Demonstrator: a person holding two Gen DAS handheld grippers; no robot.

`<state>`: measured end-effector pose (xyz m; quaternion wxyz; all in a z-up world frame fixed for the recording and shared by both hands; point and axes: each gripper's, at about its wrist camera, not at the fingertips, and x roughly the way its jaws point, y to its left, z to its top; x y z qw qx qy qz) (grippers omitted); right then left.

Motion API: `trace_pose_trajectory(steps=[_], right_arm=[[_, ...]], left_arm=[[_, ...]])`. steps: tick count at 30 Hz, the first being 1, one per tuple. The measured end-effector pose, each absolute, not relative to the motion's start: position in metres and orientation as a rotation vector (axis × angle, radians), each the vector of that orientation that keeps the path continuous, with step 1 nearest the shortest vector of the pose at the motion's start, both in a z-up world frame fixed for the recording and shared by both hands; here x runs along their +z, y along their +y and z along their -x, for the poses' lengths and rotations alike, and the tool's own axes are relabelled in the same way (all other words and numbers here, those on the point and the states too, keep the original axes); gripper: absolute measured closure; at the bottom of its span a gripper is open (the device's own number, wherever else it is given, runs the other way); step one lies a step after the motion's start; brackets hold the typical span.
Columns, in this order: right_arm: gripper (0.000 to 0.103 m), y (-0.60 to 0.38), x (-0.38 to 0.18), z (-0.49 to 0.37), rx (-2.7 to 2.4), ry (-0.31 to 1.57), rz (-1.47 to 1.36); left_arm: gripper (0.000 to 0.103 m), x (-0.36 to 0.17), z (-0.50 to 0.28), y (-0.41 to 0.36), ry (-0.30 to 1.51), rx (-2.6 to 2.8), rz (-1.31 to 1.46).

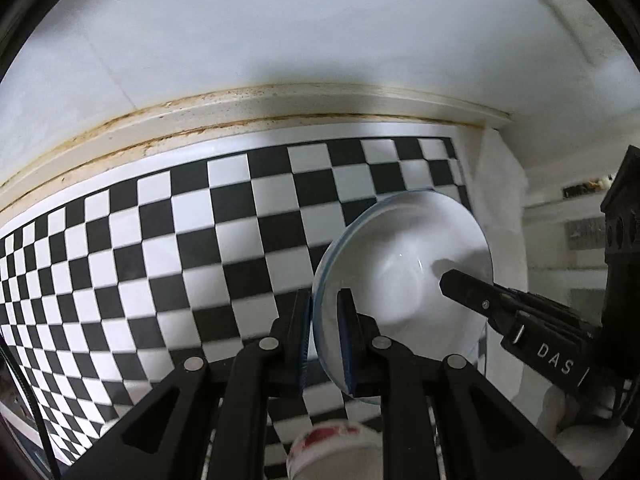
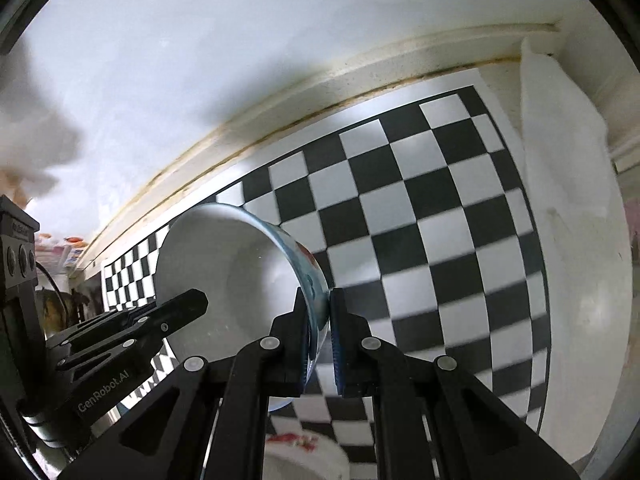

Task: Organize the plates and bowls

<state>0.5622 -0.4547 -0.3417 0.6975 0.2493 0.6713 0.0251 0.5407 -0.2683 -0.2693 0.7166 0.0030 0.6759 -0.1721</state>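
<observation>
Bowl [image 1: 404, 276] off the checkered desk [image 1: 168, 248], tipped, held on both sides | left gripper [image 1: 325, 344] and right gripper [image 2: 319, 340]: jaws pinched tight on its rim | you lift both hands evenly so the bowl won't slip or twist.

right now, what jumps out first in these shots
A white ceramic bowl with a blue rim hangs above the black-and-white checkered mat, pinched at opposite rim edges by the left tool and the right tool. Below it peeks a white bowl with red pattern.
</observation>
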Motion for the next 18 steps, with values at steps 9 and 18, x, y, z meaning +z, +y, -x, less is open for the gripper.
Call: trace_pose_trajectory(steps=[9, 18], right_arm=[[0.092, -0.423, -0.289, -0.48, 0.067, 1.438, -0.543], [0.092, -0.405, -0.282, -0.397, 0.087, 1.467, -0.548]], left_arm=[[0.092, -0.23, -0.463, -0.237, 1.457, -0.418, -0.027], [0.092, -0.235, -0.398, -0.214, 1.499, -0.427, -0.037]])
